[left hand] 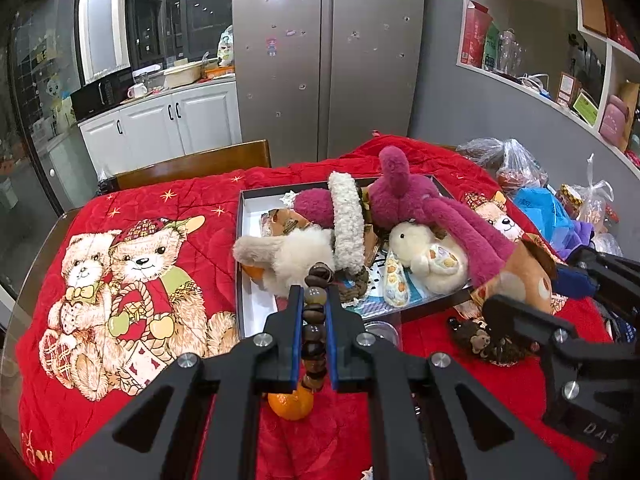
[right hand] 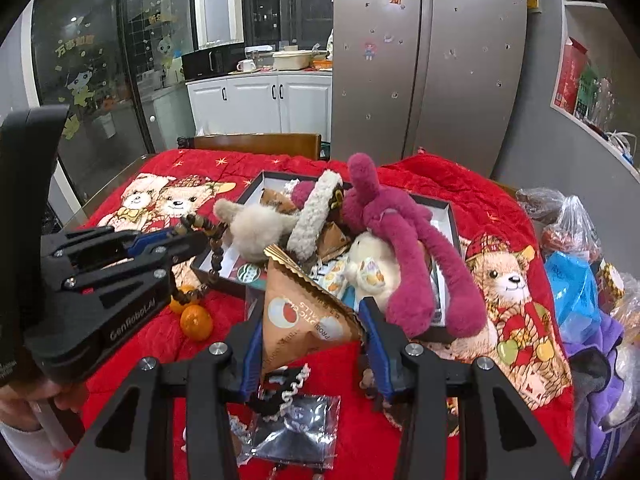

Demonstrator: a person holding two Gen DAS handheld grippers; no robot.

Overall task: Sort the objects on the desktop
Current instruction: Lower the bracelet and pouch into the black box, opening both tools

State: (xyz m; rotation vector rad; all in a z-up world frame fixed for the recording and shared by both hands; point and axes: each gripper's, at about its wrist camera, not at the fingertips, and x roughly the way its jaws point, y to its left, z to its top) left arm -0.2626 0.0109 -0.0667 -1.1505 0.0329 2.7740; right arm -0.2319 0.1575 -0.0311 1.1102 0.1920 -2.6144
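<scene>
My left gripper [left hand: 313,294] is shut on a string of brown wooden beads [left hand: 313,332] and holds it above the red blanket, just in front of the shallow box [left hand: 250,300]. It also shows in the right wrist view [right hand: 188,236] with the beads [right hand: 214,256] hanging down. My right gripper [right hand: 312,312] is shut on a brown triangular snack packet [right hand: 300,312], held near the box's front edge [right hand: 216,280]. The box holds a magenta plush [left hand: 404,200], a cream plush [left hand: 428,258] and a fluffy white plush [left hand: 304,256].
An orange [left hand: 290,404] lies on the blanket under my left gripper; two oranges [right hand: 196,322] show in the right view. A clear packet [right hand: 296,428] lies below my right gripper. Plastic bags [right hand: 572,232] crowd the right edge. A brown dog plush [left hand: 520,276] lies by the box.
</scene>
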